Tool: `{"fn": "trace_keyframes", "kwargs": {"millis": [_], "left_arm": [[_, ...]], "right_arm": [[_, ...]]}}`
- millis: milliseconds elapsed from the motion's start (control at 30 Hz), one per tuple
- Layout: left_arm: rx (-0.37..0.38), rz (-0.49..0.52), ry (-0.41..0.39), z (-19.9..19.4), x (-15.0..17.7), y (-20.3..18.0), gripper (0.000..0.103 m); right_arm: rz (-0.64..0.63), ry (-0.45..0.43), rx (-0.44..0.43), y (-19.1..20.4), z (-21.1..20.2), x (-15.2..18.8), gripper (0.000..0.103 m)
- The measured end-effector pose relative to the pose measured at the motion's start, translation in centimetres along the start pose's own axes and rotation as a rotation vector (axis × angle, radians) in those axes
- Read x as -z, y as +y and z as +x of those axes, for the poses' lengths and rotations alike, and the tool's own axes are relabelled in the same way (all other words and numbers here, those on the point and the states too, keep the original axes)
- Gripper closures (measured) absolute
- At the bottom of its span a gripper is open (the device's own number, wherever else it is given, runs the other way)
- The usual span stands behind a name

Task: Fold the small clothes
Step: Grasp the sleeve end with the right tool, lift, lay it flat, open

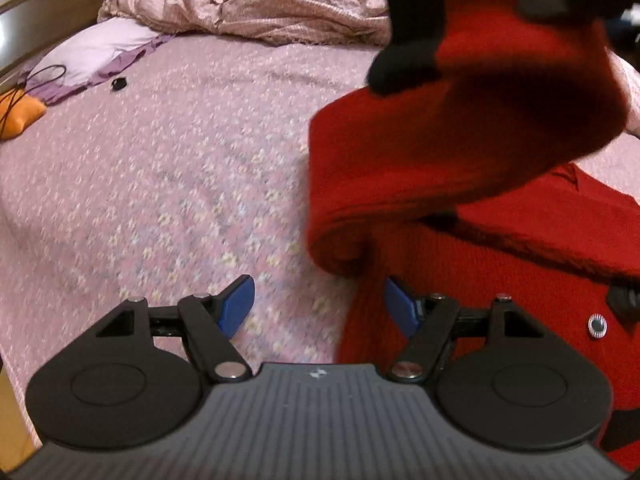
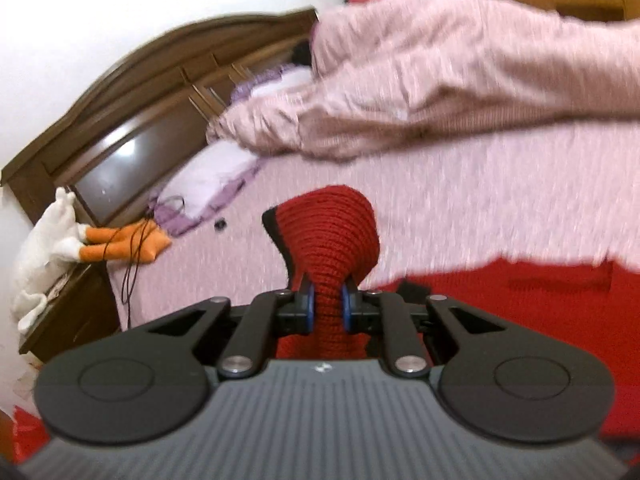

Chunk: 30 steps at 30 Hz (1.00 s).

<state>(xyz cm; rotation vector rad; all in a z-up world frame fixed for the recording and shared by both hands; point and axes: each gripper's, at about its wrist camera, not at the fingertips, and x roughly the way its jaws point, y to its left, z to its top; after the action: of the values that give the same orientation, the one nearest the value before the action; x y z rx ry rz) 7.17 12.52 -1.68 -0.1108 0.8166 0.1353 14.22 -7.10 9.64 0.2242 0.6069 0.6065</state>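
Sleeve of the red knit sweater lifted, first fold barely under way.

The right gripper point(image 2: 328, 300) pinches the red knit sweater point(image 1: 500, 280) by what looks like a black-trimmed sleeve cuff, raised off the pink bedspread point(image 1: 180, 180); the rest of the garment lies spread on the bed at the right. The left gripper point(image 1: 320, 304) hangs with jaws spread and nothing between them, at the sweater's near edge. No fold appears laid flat yet, so nearly all the folding remains, though blur limits certainty.
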Motion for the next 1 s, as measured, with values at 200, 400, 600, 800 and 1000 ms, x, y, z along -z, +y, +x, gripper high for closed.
{"fn": "trace_keyframes", "kwargs": {"millis": [200,400,600,800,1000], "left_arm": [[-0.007,0.02,0.005,1.9,-1.0,-1.7,0.027],[-0.05,0.023,0.041,3.3,-0.6,-2.7,0.025],[-0.075,0.02,0.045,3.6,-0.6,-2.7,0.019],[-0.092,0.041,0.042,3.7,-0.6,-3.0,0.019],[-0.098,0.069,0.041,3.3,-0.6,-3.4,0.019]], "right_arm": [[-0.04,-0.078,0.05,-1.1,-2.7,-2.7,0.088],[-0.013,-0.111,0.134,-4.6,-5.0,-2.9,0.088],[0.043,-0.056,0.224,-9.2,-5.0,0.7,0.088],[0.121,0.024,0.279,-13.4,-3.0,5.1,0.087],[0.156,0.069,0.31,-15.4,-1.5,7.6,0.083]]}}
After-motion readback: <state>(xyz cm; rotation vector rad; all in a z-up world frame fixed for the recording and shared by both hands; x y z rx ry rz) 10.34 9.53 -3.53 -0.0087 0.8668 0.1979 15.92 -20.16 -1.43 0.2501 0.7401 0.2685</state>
